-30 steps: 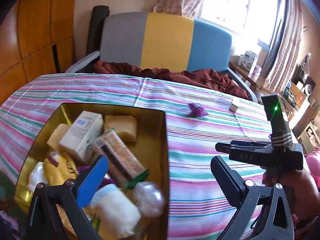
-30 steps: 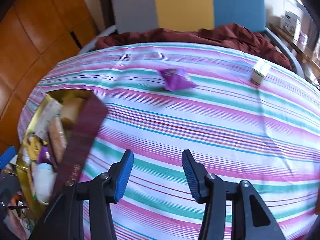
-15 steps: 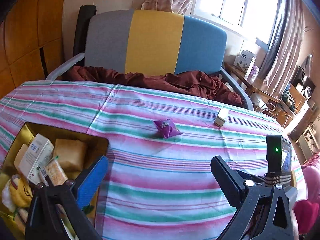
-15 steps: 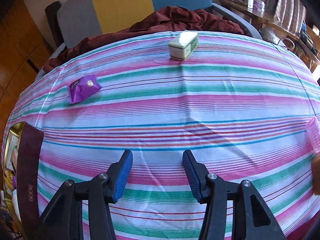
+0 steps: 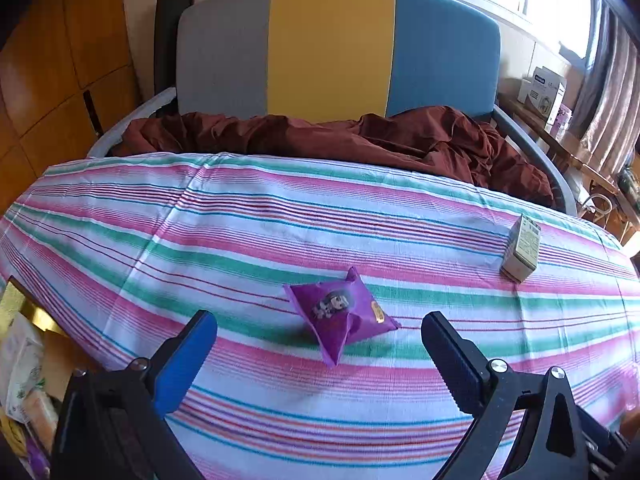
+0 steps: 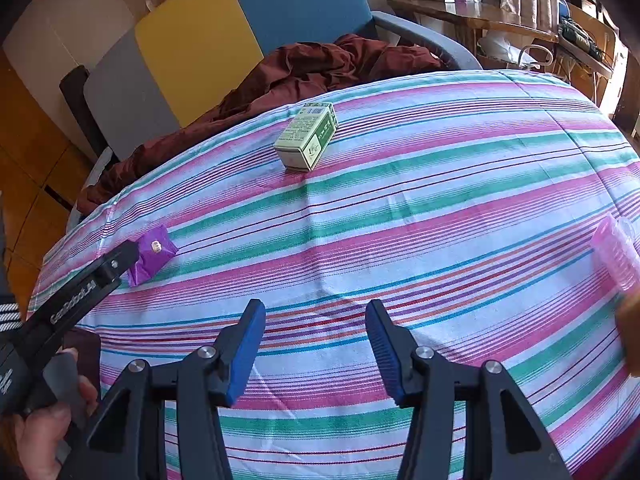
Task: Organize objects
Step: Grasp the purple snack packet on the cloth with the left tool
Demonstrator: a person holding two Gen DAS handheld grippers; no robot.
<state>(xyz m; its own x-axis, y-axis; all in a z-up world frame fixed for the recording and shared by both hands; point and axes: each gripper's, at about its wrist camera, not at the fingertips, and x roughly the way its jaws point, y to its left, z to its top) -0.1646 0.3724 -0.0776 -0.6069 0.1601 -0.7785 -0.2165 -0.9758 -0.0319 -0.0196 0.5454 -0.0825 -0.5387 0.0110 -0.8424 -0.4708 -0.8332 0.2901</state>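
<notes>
Left hand-held gripper (image 5: 320,336): jaws wide apart with nothing between the pads; it tilts down at the striped counter (image 5: 280,420), which looks like a lead-in to a pick.
Purple packet (image 5: 340,316): lies loose on the cloth just ahead of the left hand-held gripper, roughly centred between its fingers but untouched; by my reading it is the next thing to collect.
Gold tin (image 5: 16,304): only a corner shows, low and to the left of the left hand-held gripper; cartons and packets already lie inside, so it seems to be where the loose things belong.
Right hand-held gripper (image 6: 316,348): jaws about half open and empty, over bare cloth, probably waiting its turn.
Person's hand (image 6: 44,424): at the lower left of the right wrist view, wrapped round the handle of the other tool.
Pink ridged object (image 6: 616,252): at the right edge, near the right hand-held gripper; too cropped to identify.
Green-and-white box (image 6: 308,136): lies flat, well ahead of the right hand-held gripper and apart from the packet; likely a later pick.
Dark red cloth (image 5: 340,136): heaped beyond the far edge of the counter.
Chair back (image 5: 332,48): farthest, with grey, yellow and blue panels.
</notes>
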